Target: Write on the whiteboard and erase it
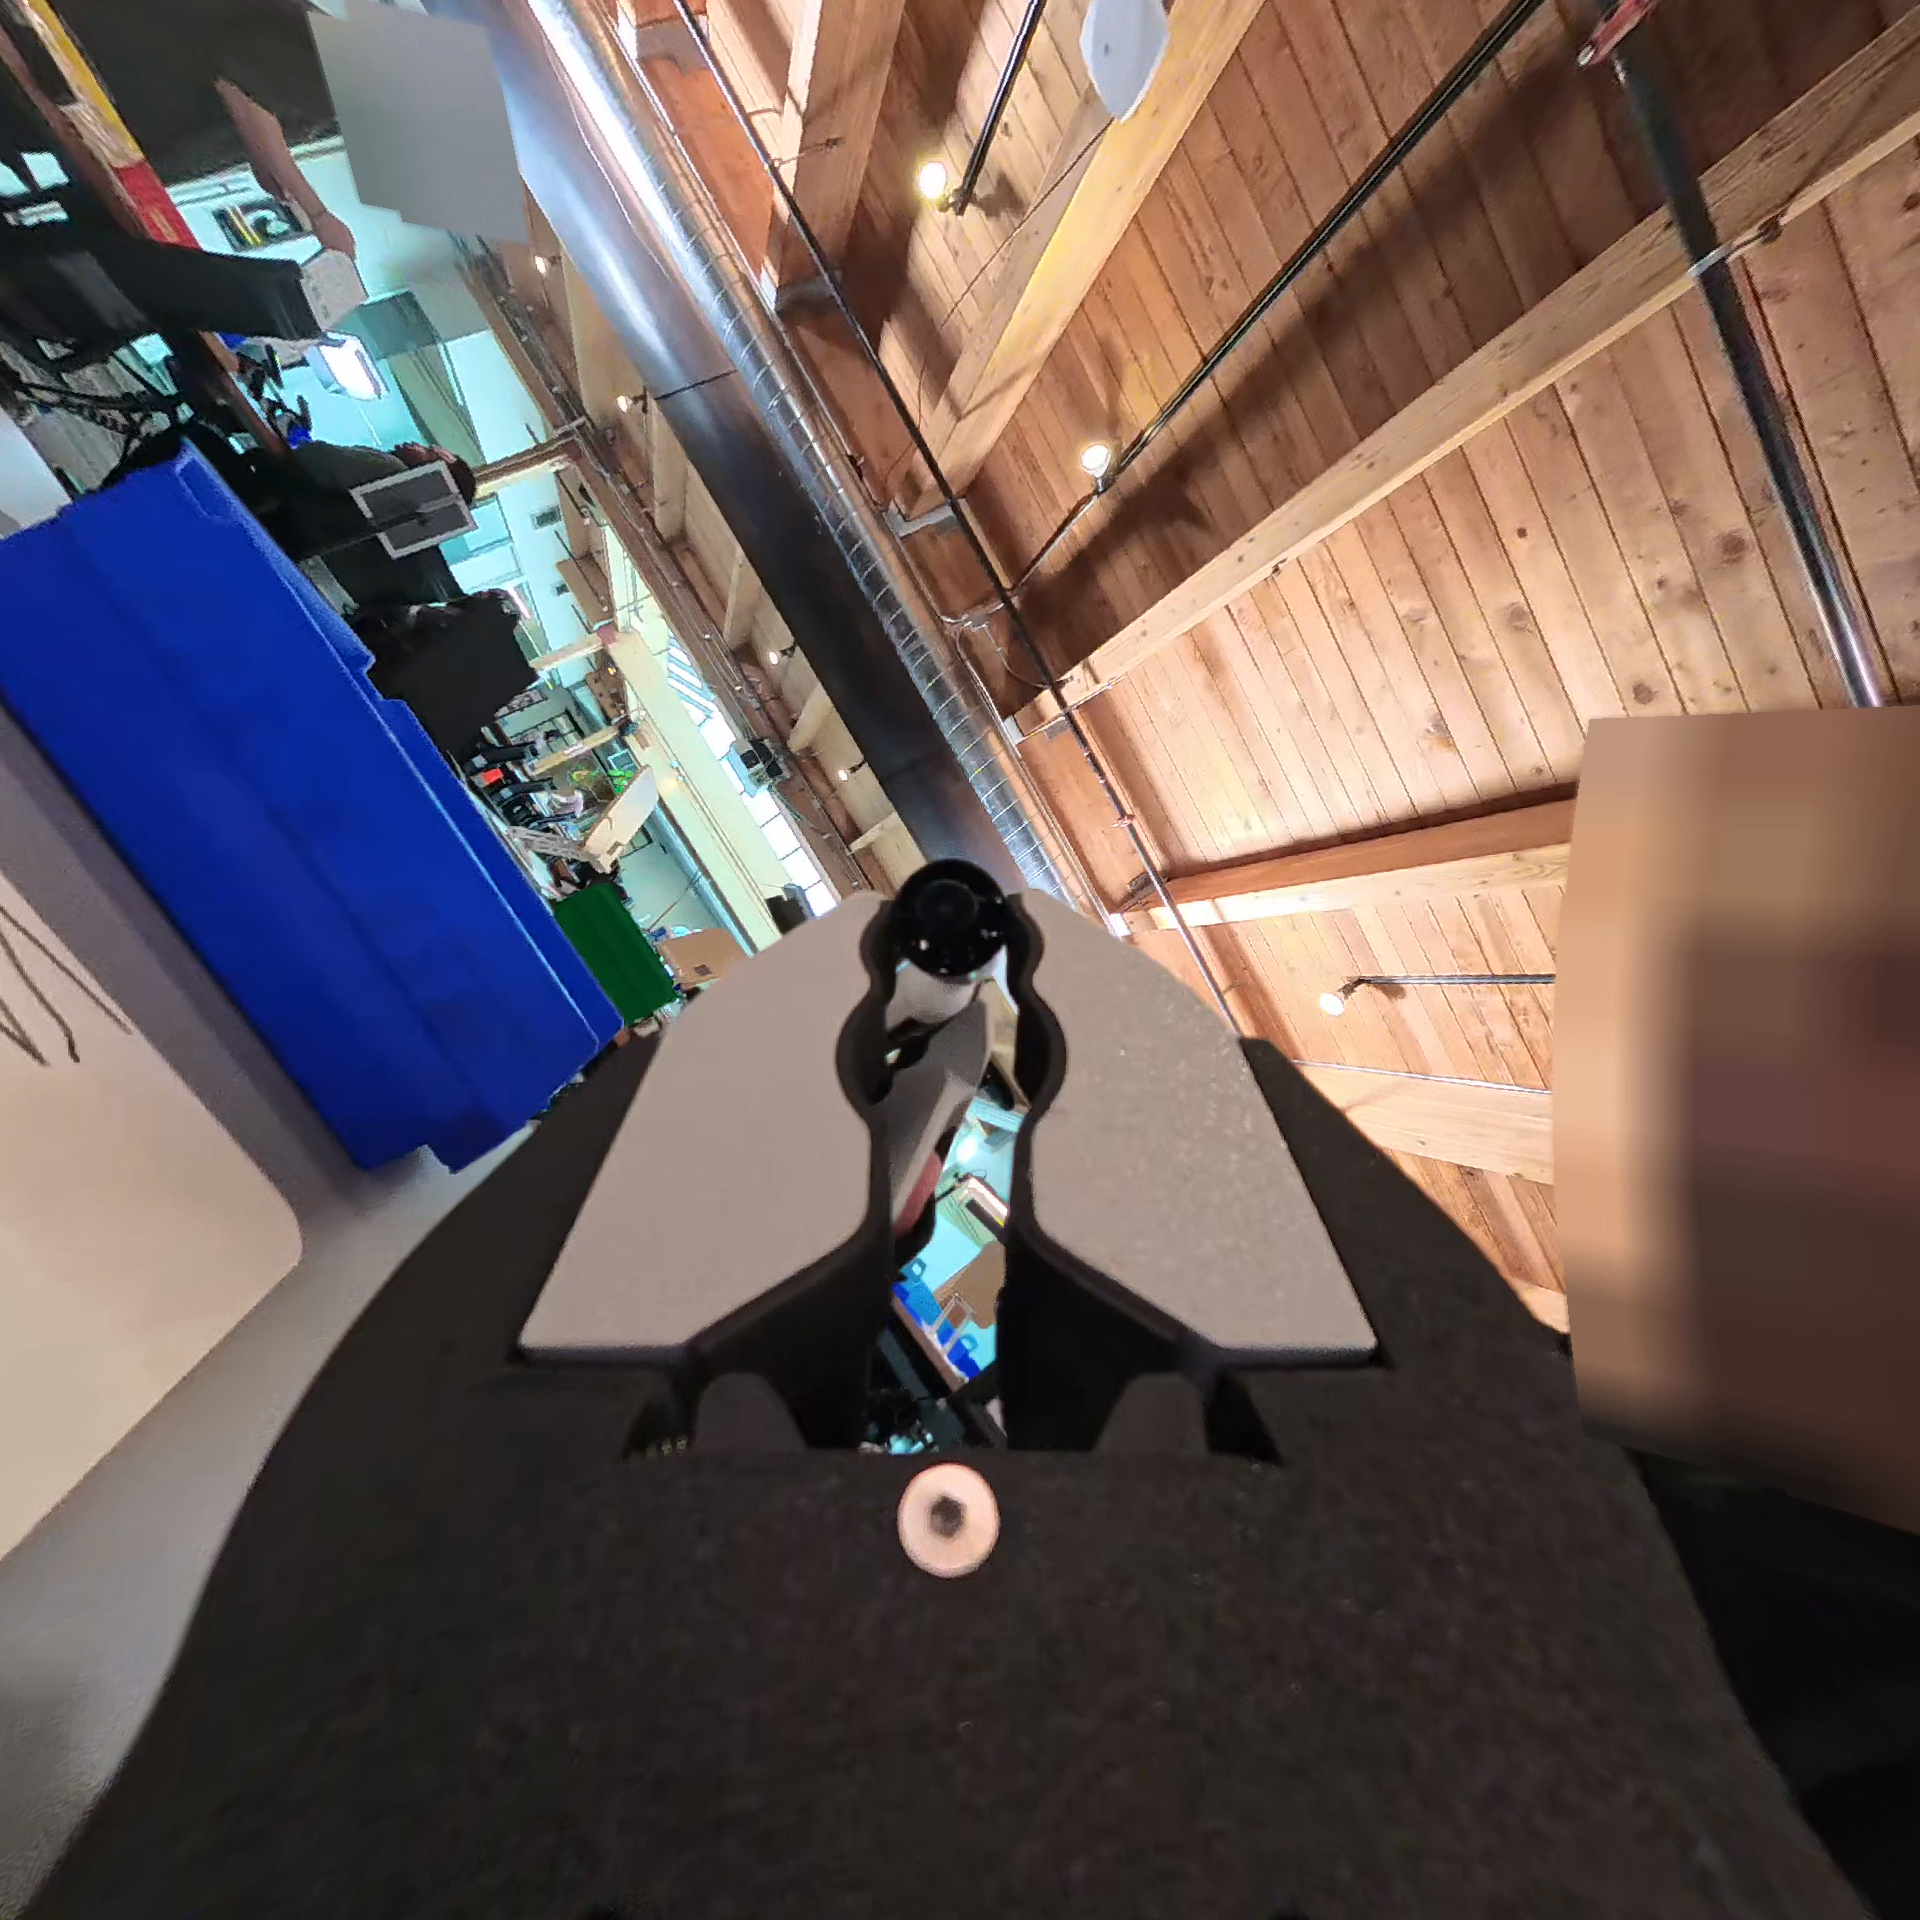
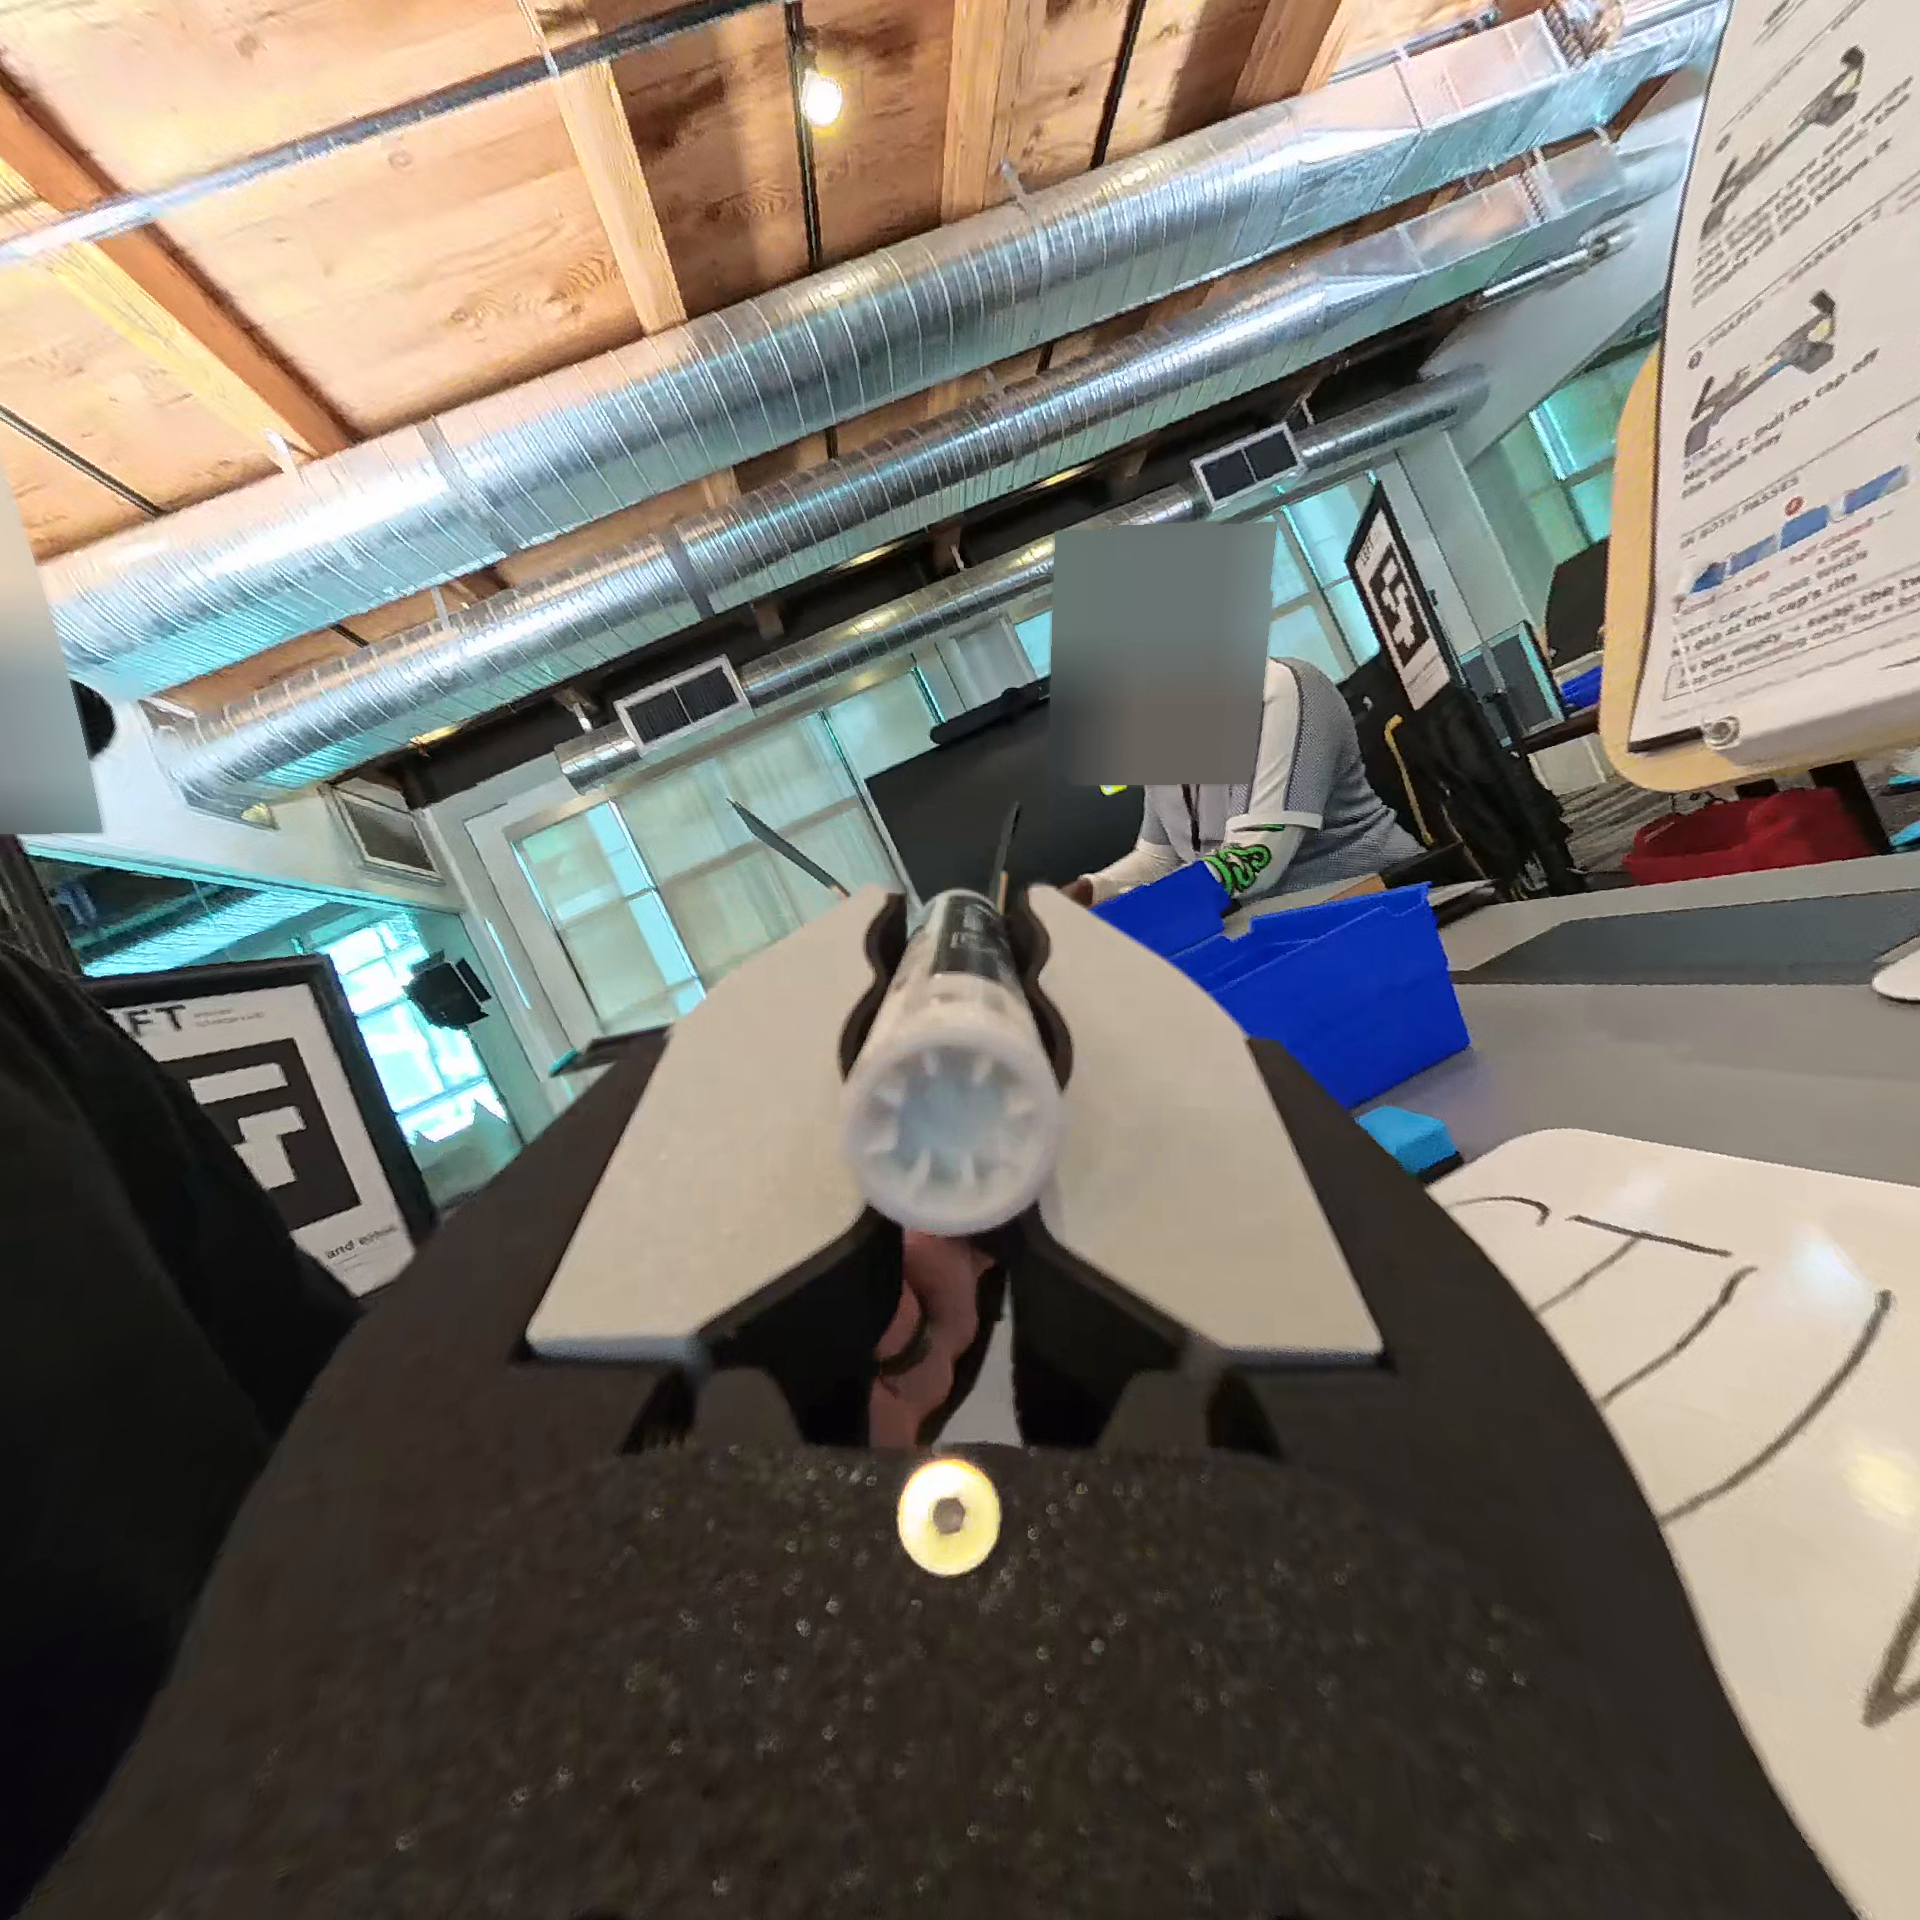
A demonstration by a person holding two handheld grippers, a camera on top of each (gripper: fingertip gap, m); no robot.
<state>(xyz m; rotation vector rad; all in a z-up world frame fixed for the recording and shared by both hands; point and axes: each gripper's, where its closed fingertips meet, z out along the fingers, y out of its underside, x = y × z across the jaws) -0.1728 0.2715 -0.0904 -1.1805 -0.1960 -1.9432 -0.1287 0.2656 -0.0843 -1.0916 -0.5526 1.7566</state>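
Note:
My left gripper [image 1: 951, 906] is shut on the black cap end [image 1: 948, 930] of a marker, and a white barrel [image 1: 933, 995] runs on behind it. My right gripper [image 2: 961, 920] is shut on the marker [image 2: 951, 1132], whose white rear end faces the camera. Both point up towards the ceiling. A grey finger [image 1: 935, 1107] of the other gripper shows through the left gripper's gap. The whiteboard [image 2: 1621, 1340] lies on the table at lower right with black strokes on it. It also shows in the left wrist view [image 1: 114, 1205]. A blue eraser [image 2: 1405, 1138] lies at its far edge.
A blue bin [image 1: 270, 790] stands on the grey table beside the whiteboard; it also shows in the right wrist view [image 2: 1351, 997]. A person [image 2: 1299, 800] sits behind it. An instruction sheet [image 2: 1787, 395] hangs on a board at upper right. Wooden ceiling and metal ducts are overhead.

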